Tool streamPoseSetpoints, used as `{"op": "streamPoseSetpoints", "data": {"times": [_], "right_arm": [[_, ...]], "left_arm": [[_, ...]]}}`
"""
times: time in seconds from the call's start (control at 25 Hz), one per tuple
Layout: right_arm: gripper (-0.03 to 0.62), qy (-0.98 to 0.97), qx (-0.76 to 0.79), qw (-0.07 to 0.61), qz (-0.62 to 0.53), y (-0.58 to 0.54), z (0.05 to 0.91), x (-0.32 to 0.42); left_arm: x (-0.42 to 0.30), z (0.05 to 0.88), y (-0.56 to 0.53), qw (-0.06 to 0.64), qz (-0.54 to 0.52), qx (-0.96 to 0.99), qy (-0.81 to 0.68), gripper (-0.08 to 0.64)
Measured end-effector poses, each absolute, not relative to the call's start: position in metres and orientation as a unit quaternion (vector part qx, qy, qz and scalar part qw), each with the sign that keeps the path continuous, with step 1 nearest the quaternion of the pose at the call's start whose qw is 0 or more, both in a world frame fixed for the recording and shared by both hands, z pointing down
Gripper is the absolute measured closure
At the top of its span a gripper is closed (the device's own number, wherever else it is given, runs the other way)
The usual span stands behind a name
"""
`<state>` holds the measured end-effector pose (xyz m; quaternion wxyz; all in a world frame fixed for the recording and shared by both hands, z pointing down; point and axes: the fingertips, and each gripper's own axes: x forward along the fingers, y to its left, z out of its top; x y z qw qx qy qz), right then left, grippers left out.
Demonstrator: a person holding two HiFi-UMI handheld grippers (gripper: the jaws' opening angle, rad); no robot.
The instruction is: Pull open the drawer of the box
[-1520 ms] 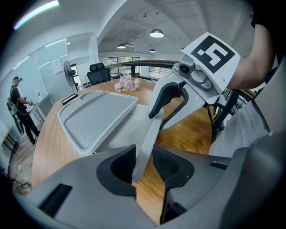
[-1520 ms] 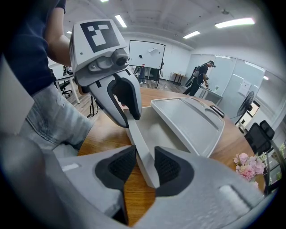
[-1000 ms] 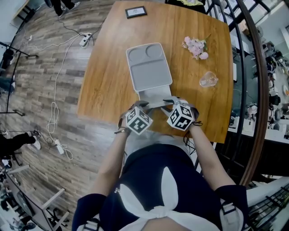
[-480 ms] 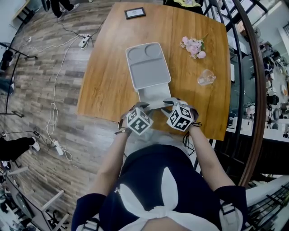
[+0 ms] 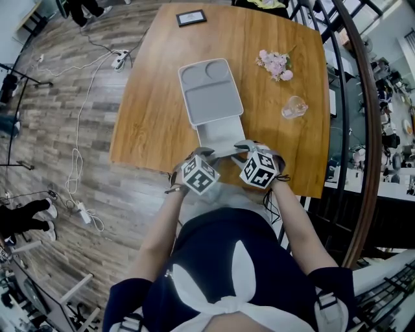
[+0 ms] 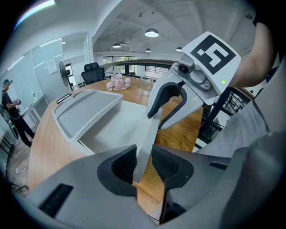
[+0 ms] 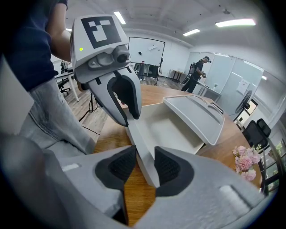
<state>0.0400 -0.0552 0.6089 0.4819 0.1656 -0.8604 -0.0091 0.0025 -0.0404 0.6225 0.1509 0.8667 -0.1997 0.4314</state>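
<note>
Plainly, the pale grey plastic box (image 5: 211, 94), its lid moulded with shallow recesses, lay near the middle of the brown wooden worktop (image 5: 149, 110), and its light grey drawer (image 5: 220, 135) stood pulled out toward the near edge, empty inside. The left hand-held gripper (image 6: 144, 161) pinched the drawer's thin front wall between its two dark ribbed pads at the wall's left end. The right hand-held gripper (image 7: 144, 163) pinched the same wall at its right end, so the two stood side by side just over the near edge of the worktop, each with its marker cube facing up in the head view. Each gripper view showed the other gripper's curved grey fingers straddling the wall a little farther along. The person's bare forearms ran down from the grippers to a dark top with a white bow. A bunch of pink flowers (image 5: 275, 64) lay on the far right part of the worktop, well apart from the box, and a clear glass object (image 5: 294, 107) sat nearer, to the right of the box. A small dark rectangular frame (image 5: 191, 17) rested at the far edge. A white power strip (image 5: 121, 58) with its cable lay on the grey wood-plank floor (image 5: 58, 130) to the left.
</note>
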Motion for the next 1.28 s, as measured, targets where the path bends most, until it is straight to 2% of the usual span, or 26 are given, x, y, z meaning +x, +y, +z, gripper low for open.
{"op": "streamPoseSetpoints", "data": {"times": [1.28], "right_arm": [[0.469,-0.857,0.166,0.488,-0.006,-0.015,0.614,0.045]], "left_arm": [[0.008,0.626,0.0,0.156,0.428,0.87,-0.19,0.442]]}}
